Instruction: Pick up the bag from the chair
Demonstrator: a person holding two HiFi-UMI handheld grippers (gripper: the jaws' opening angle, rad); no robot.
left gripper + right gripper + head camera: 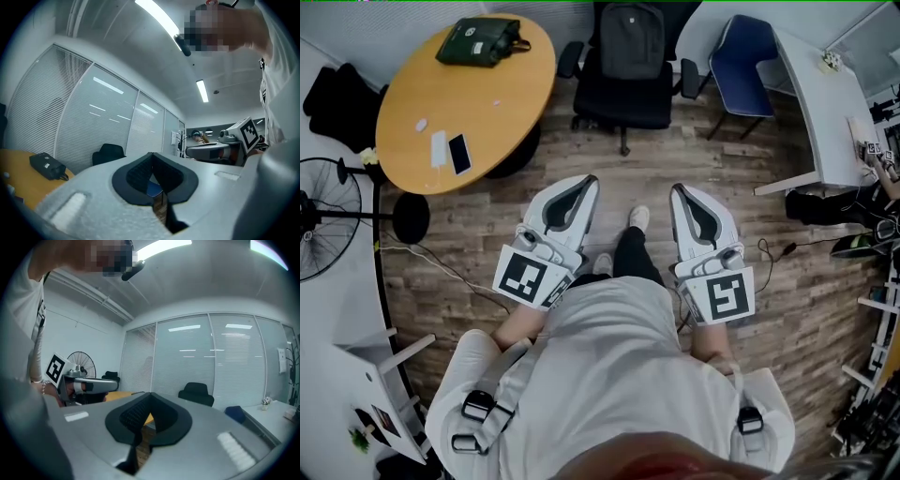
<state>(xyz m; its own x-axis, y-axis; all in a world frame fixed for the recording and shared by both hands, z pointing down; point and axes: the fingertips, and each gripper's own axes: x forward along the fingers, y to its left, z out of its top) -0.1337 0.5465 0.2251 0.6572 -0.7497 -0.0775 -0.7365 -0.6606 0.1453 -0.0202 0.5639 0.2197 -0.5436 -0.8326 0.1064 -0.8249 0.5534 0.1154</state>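
Observation:
A dark grey backpack (630, 39) stands upright on the seat of a black office chair (623, 98) at the far side of the room. Both grippers are held close to the person's body, well short of the chair. My left gripper (584, 184) points forward with its jaws closed tip to tip and nothing between them. My right gripper (679, 192) is beside it, also shut and empty. The chair (108, 152) shows as a dark shape beyond the left jaws, and the chair (196, 393) shows beyond the right jaws too.
A round wooden table (412, 84) at the left carries a dark green bag (481, 40), a phone (459, 153) and a white card. A blue chair (742, 56) and a white desk (825, 112) stand at the right. A floor fan (323, 220) is at the left edge. Cables lie on the wood floor (787, 248).

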